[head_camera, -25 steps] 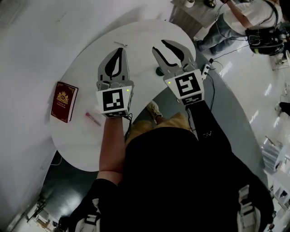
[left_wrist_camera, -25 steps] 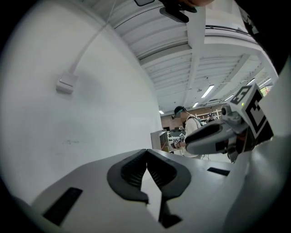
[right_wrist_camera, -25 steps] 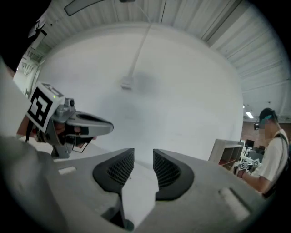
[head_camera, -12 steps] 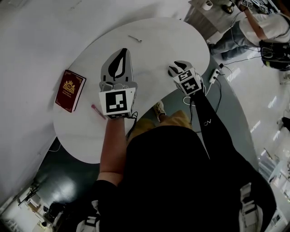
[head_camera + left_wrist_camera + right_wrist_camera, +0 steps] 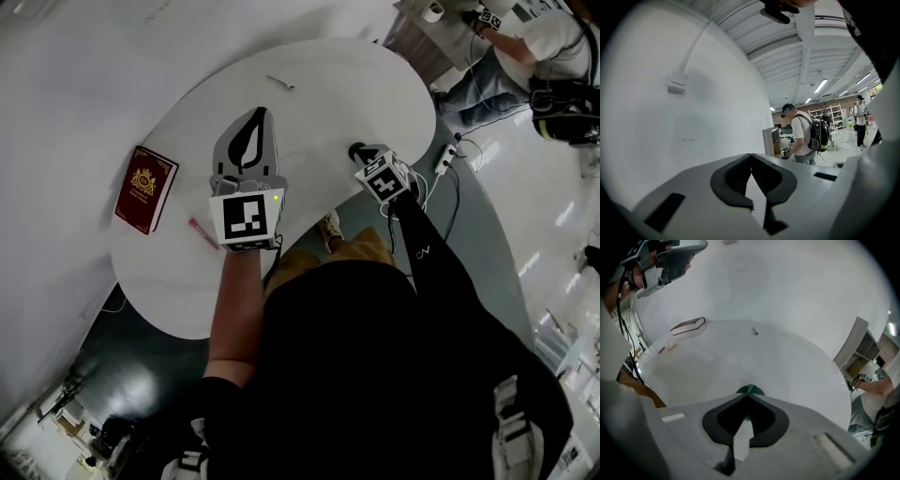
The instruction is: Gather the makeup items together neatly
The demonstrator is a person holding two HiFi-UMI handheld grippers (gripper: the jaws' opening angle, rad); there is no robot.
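Left tongs (image 5: 751, 155): tips together, nothing between; own view faces the wall (image 5: 693, 117).
Right tongs (image 5: 748, 398): tips together; green disc (image 5: 750, 390) just beyond them, plain in this view only.
Pink stick (image 5: 202, 232): on worktop (image 5: 319, 89), just left of left tongs, in head view.

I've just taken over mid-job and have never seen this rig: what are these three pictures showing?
A person holds a two-jaw tool in each hand. The head view looks down from their head; each gripper view rides on one tool. The left tool is shut and empty. The right tool is shut, its tips at a dark green round item; I can't tell if it grips it. On the white table also lie a red booklet and a thin pink stick.
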